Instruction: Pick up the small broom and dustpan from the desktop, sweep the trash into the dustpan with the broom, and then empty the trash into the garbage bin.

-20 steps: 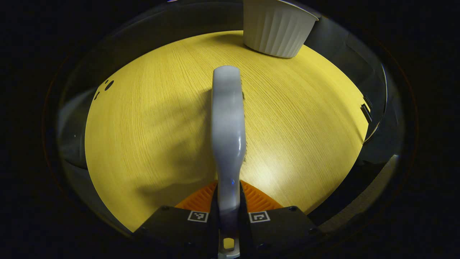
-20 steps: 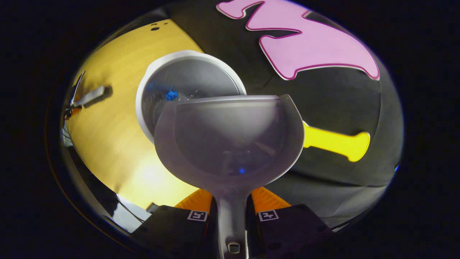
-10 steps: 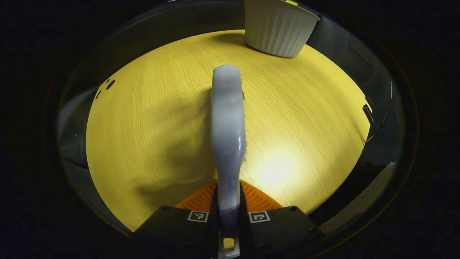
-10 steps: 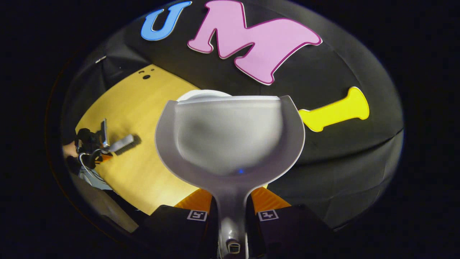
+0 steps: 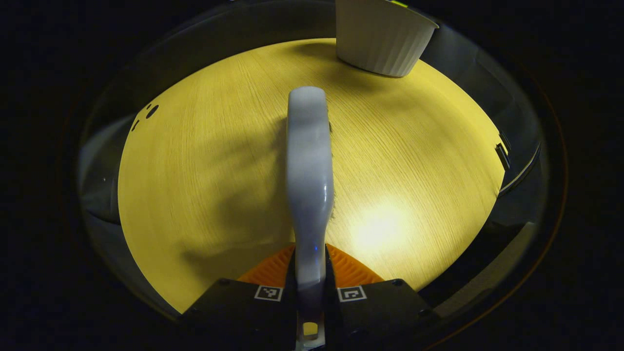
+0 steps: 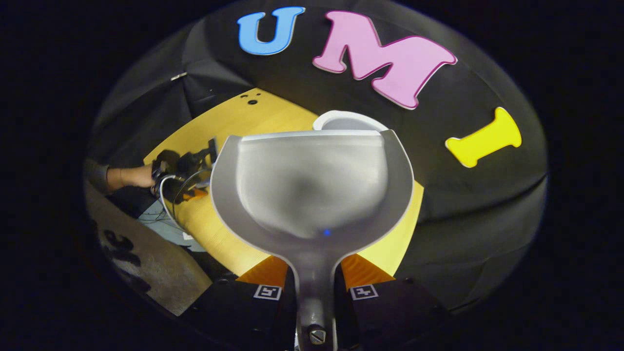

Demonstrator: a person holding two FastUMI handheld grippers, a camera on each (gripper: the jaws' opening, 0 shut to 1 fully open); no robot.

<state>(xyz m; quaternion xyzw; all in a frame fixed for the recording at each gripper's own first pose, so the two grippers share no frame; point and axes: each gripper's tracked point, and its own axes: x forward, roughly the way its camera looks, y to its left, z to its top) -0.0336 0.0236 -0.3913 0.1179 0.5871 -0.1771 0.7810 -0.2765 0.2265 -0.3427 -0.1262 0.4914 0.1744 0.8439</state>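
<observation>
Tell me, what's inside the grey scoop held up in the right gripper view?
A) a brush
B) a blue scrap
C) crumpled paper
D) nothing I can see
D: the dustpan, whose handle the right gripper clamps, shows only a bare grey inside, with the white garbage bin just past its front edge.

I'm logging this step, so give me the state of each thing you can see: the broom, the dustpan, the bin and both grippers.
Small broom: held by its handle, out over the desktop.
Dustpan: held by its handle, pan empty.
Garbage bin: upright on the desktop.
Left gripper: shut on the small broom.
Right gripper: shut on the dustpan.
</observation>
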